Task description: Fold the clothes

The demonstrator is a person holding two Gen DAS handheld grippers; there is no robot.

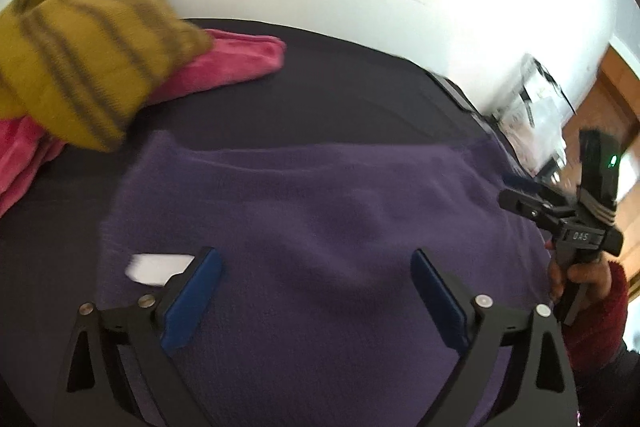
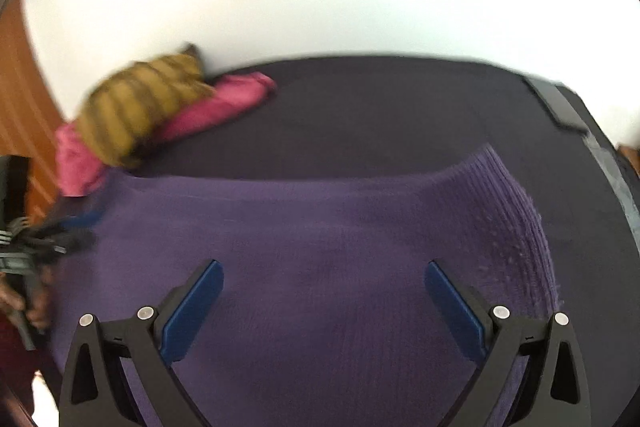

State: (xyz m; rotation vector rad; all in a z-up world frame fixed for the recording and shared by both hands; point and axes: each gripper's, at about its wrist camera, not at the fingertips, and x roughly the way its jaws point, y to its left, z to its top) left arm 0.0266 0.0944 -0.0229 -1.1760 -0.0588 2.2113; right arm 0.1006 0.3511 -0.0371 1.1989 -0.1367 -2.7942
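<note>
Sweater (image 1: 320,227), purple knit, lies spread flat on the dark table (image 1: 340,87), filling the centre of both wrist views. We have both tools over it, jaws wide apart, nothing gripped: left gripper (image 1: 316,291) hangs over the near part of the cloth, right gripper (image 2: 324,303) likewise, with the ribbed hem (image 2: 520,227) out at its 2 o'clock. From the left view, the right tool shows at 3 o'clock, by the sweater's right edge. A white tag (image 1: 158,267) peeks out at 9 o'clock of the left jaws. At 10 o'clock the yellow striped garment (image 1: 88,63) sits on a pink one (image 1: 232,63), parked well off the sweater, probably to keep the work area free. Our read: no fold visible yet; open jaws on either side suggest we're lining up to pinch two edges and fold together. Frames are blurred, so cloth contact can't be confirmed.
</note>
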